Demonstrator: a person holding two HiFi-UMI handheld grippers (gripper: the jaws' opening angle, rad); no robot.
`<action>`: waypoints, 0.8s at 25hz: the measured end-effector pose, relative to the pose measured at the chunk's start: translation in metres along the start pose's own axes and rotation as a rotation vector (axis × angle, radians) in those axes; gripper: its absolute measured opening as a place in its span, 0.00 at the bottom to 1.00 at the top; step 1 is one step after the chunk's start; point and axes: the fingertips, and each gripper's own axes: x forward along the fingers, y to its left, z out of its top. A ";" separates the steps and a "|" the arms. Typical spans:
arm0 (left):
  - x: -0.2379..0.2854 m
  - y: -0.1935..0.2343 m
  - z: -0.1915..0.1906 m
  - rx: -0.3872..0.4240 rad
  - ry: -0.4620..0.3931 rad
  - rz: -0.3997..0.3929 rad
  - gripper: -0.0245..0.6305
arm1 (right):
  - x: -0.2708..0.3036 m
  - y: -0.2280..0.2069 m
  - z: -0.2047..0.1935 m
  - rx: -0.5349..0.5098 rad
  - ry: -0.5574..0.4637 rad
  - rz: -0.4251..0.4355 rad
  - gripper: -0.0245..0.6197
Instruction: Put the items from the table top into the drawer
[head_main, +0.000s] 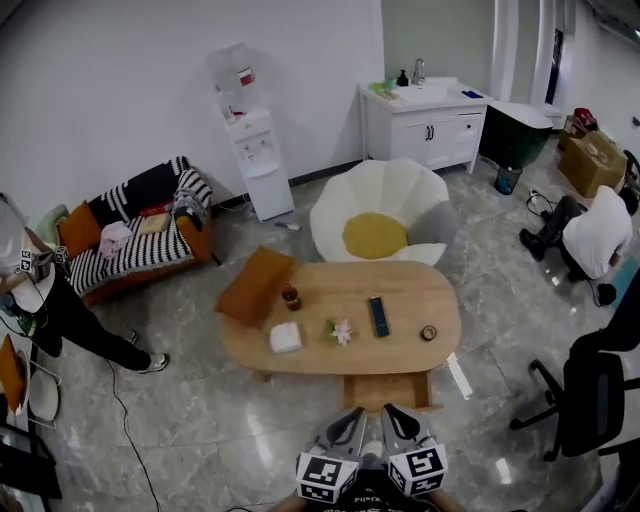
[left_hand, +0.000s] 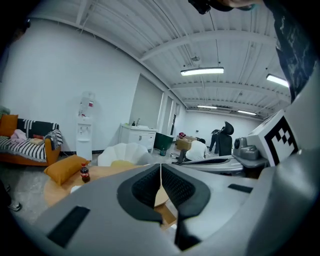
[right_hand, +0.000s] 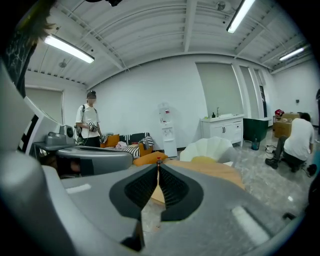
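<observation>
Open floor (head_main: 215, 425) before table (head_main: 405, 352) edge, left tongs (left_hand: 160, 172), right tongs (right_hand: 158, 167) both pressed together

I'm looking into an office lounge or break area: a water dispenser (head_main: 258, 150) against the white wall, a striped sofa (head_main: 130, 245), a white sink cabinet (head_main: 425, 120), a petal-shaped armchair (head_main: 378, 215) behind the oval wooden table (head_main: 420, 295), a black office chair (head_main: 590, 385), tube lights (left_hand: 202, 71) on a bare ceiling.

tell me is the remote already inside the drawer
No, the remote lies on the table top between the flower and the tape roll, not in the open drawer.
</observation>
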 end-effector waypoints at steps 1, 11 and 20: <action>0.006 0.002 0.003 -0.002 -0.005 0.012 0.06 | 0.004 -0.005 0.003 -0.006 -0.002 0.011 0.05; 0.052 0.006 0.012 -0.042 -0.031 0.073 0.06 | 0.027 -0.046 0.010 -0.019 0.014 0.063 0.05; 0.073 0.021 0.028 -0.033 -0.027 0.053 0.06 | 0.050 -0.065 0.017 0.033 0.024 0.023 0.05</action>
